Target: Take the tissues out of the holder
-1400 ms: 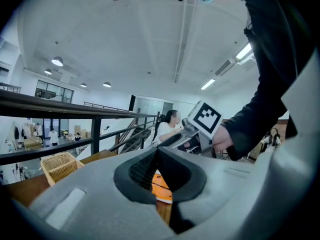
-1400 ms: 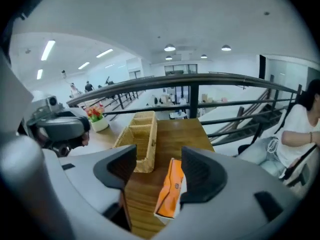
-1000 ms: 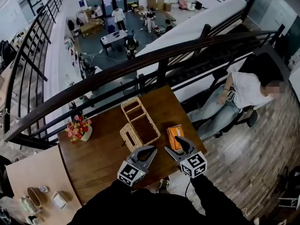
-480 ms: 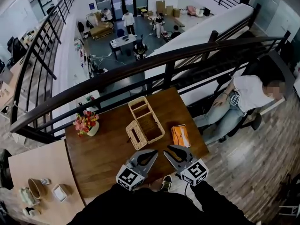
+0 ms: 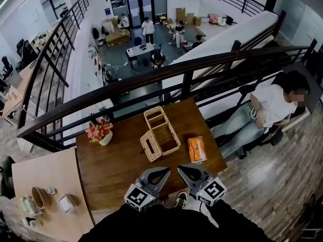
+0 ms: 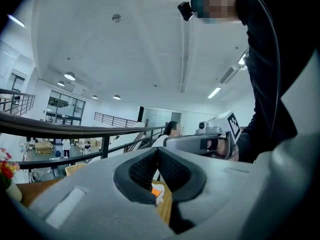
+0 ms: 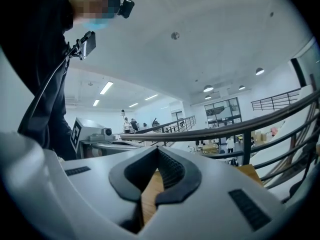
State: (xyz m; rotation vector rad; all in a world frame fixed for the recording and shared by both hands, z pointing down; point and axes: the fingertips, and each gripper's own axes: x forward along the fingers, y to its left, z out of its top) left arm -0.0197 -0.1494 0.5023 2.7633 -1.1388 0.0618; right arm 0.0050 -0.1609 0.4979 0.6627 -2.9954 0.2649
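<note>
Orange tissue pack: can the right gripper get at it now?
Probably yes: the orange tissue pack lies bare on the table beside the wicker holder, with nothing between it and the right gripper. Its jaws have just closed on nothing and must reopen first.

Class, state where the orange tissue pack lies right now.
In the head view, the orange tissue pack lies on the table, just right of the wicker holder.

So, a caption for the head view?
Both shut: left gripper, right gripper, near woven wicker holder on brown wooden table.
</note>
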